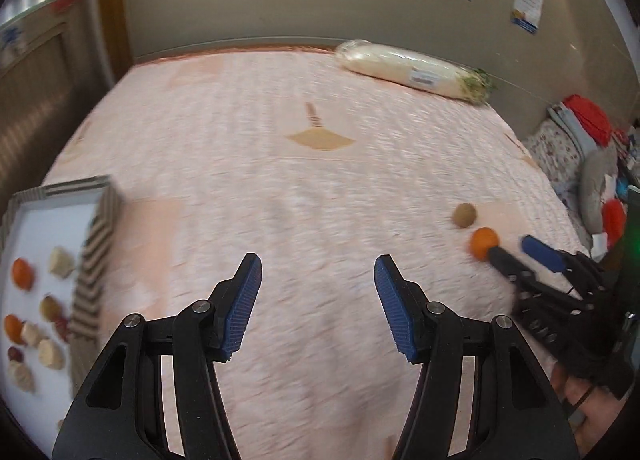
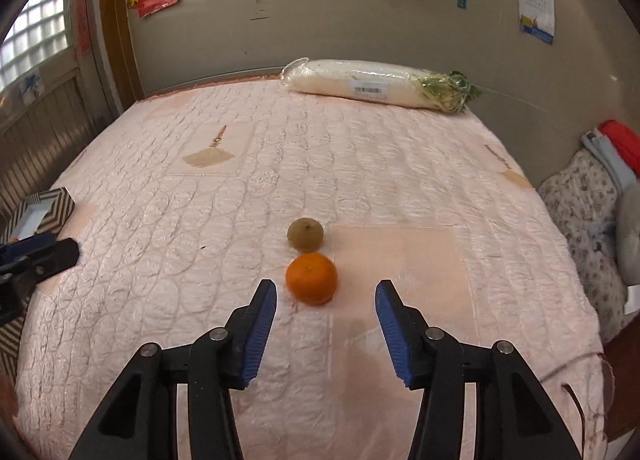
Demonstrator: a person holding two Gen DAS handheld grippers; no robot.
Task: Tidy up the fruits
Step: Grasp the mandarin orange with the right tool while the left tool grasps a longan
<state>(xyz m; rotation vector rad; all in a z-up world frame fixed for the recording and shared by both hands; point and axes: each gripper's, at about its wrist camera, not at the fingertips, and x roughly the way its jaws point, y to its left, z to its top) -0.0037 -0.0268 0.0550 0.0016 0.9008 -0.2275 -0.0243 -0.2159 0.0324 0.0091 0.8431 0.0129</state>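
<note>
Right wrist view puts the round orange tangerine [image 2: 311, 278] just beyond your right gripper [image 2: 326, 292], slightly left of centre between its parted, empty blue pads; your left gripper [image 1: 318, 272], also released, hangs well apart.

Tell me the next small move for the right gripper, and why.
Probably ease the right gripper forward and a little to the left until the orange sits between its fingers, then close. Its jaws are open and empty, and the orange lies just ahead, nearer the left finger. The kiwi lies close behind it, so go gently.
</note>
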